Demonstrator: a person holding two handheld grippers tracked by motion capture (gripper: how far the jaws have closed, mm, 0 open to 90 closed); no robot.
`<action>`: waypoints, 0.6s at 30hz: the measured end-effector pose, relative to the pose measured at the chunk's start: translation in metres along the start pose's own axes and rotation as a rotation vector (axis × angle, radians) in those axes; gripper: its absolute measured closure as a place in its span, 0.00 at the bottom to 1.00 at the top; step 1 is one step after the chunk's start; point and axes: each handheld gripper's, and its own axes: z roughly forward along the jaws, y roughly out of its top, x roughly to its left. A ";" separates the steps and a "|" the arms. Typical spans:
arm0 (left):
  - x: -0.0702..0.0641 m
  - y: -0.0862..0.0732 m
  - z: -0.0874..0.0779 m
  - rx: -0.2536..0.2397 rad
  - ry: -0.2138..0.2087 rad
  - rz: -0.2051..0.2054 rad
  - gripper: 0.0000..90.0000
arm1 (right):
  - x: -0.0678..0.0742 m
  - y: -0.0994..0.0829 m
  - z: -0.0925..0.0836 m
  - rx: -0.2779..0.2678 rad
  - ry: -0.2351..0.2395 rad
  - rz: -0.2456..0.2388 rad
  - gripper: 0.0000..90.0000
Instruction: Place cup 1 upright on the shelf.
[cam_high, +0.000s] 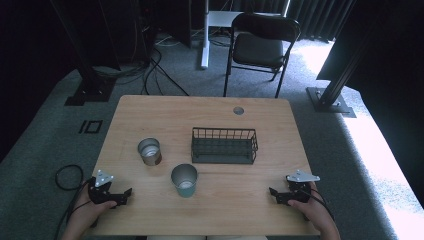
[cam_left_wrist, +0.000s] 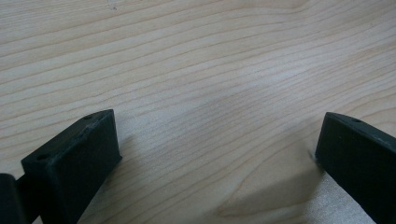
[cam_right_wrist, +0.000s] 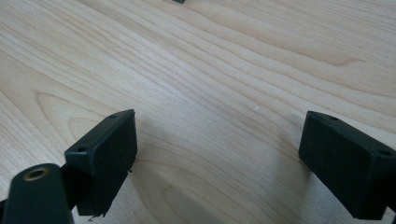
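Both grippers rest at the table's (cam_high: 150, 107) near edge with jaws spread wide and nothing between them: the left gripper (cam_high: 125, 195) at the near left corner, the right gripper (cam_high: 274, 194) at the near right, each over bare wood in its own gripper view. Between them and slightly farther stands the teal cup (cam_high: 184, 180); beyond it to the left the metal can (cam_high: 149, 151). Farthest, mid-table, sits the dark wire basket (cam_high: 224, 145), apart from the 2 vessels.
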 end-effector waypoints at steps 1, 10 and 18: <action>0.000 0.000 0.000 0.000 0.000 0.000 0.00 | 0.000 0.000 0.000 0.000 0.001 0.005 0.12; 0.000 0.000 0.000 0.000 0.000 0.000 0.00 | 0.007 0.006 0.001 -0.019 0.025 -0.010 0.12; 0.000 0.000 0.000 0.000 0.000 0.000 0.00 | 0.016 0.016 0.004 -0.051 0.071 -0.021 0.12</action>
